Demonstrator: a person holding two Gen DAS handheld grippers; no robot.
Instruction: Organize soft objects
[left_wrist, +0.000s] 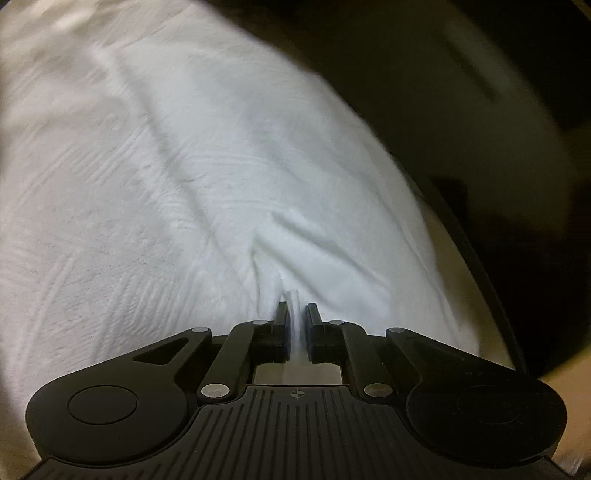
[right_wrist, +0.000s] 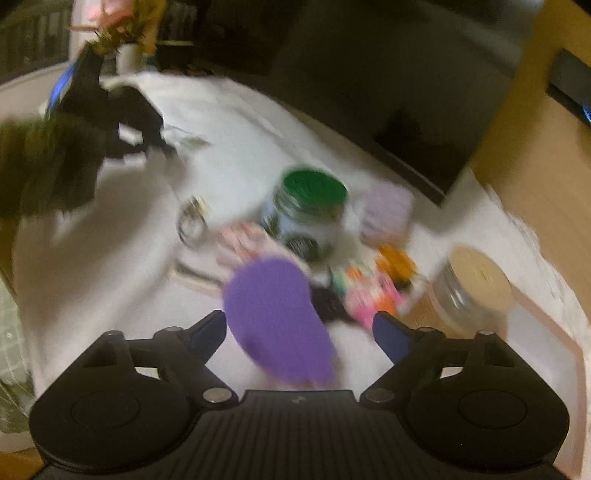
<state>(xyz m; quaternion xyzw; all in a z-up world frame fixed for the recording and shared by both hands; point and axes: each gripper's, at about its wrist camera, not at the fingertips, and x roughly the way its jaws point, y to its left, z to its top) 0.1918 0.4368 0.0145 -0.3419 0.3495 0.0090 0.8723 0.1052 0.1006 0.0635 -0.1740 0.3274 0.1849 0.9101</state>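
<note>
Left gripper (left_wrist: 295, 314) pinched tight on a fold of white cloth (left_wrist: 192, 177) covering the table. Right gripper (right_wrist: 299, 326) spread wide, gripping nothing; purple soft piece (right_wrist: 277, 317) lies between its fingers, near edge.

From my end the cloth (left_wrist: 192, 177) is plain white with a faint embossed line texture. On the other cam I've got a solid purple soft thing (right_wrist: 277, 317), a jar with a green lid (right_wrist: 314, 184), another jar with a tan lid (right_wrist: 480, 273), a pale lilac pad (right_wrist: 391, 210), and a pink-and-orange jumble (right_wrist: 373, 295), all blurry.
</note>
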